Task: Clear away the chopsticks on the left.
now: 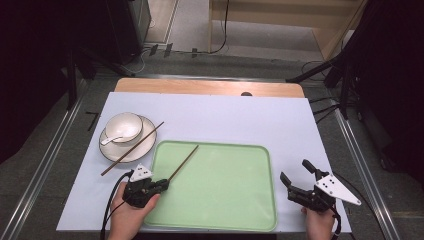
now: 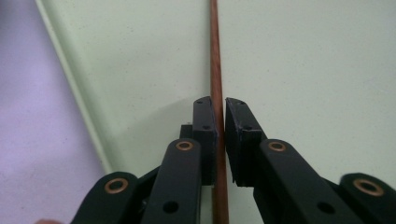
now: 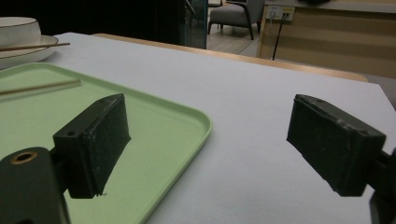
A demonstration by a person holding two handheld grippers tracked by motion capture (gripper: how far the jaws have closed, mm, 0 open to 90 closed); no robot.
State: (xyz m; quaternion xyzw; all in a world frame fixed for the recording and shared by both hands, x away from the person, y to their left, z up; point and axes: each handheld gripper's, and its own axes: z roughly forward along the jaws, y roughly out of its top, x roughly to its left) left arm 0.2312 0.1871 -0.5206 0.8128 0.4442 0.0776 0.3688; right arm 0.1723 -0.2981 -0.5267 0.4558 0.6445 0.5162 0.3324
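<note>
The left tongs (image 2: 219, 109) clamp a slim reddish-brown wooden chopstick (image 1: 183, 162) angled across the pale green plastic tray (image 1: 220, 220). The right tongs (image 1: 295, 172) gape wide beside the tray's right edge. A second chopstick (image 1: 132, 148) rests on the white plate (image 1: 145, 147) holding a bowl (image 1: 125, 125) and, apparently, a spoon (image 1: 111, 139), on the white surface (image 1: 280, 120).

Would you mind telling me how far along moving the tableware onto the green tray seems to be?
Barely begun. The left gripper holds one chopstick over the tray. The other chopstick lies across the plate, with bowl and spoon. The right gripper is open.
</note>
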